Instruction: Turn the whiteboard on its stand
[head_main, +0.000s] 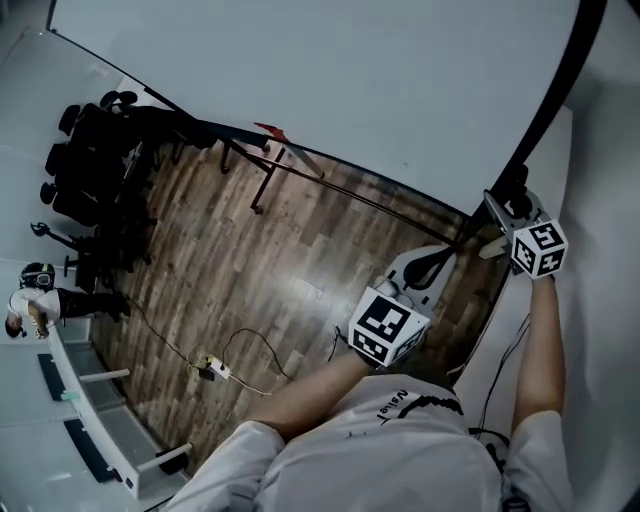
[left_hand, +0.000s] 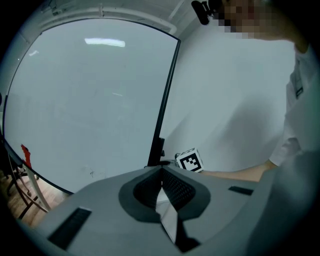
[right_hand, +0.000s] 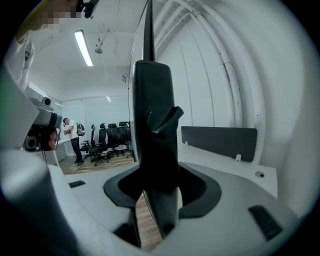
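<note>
The whiteboard (head_main: 350, 80) fills the top of the head view, its black frame (head_main: 560, 90) curving down the right side. My right gripper (head_main: 503, 208) is at the frame's side mount, shut on the black bracket (right_hand: 152, 110) with its small lever, which fills the gap between the jaws. My left gripper (head_main: 445, 260) hangs lower and left of it, near the frame's bottom corner, shut with nothing between its pads (left_hand: 170, 187). The left gripper view faces the board (left_hand: 90, 100) and its edge post (left_hand: 167, 100), with the right gripper's marker cube (left_hand: 189, 161) beyond.
A wooden floor (head_main: 280, 270) lies below, with a power strip and cable (head_main: 212, 368). Black office chairs (head_main: 95, 150) stand far left, and a person (head_main: 35, 300) beside a white desk (head_main: 100, 440). The stand's dark legs (head_main: 260, 165) cross the floor. A white wall (head_main: 600, 320) is close on the right.
</note>
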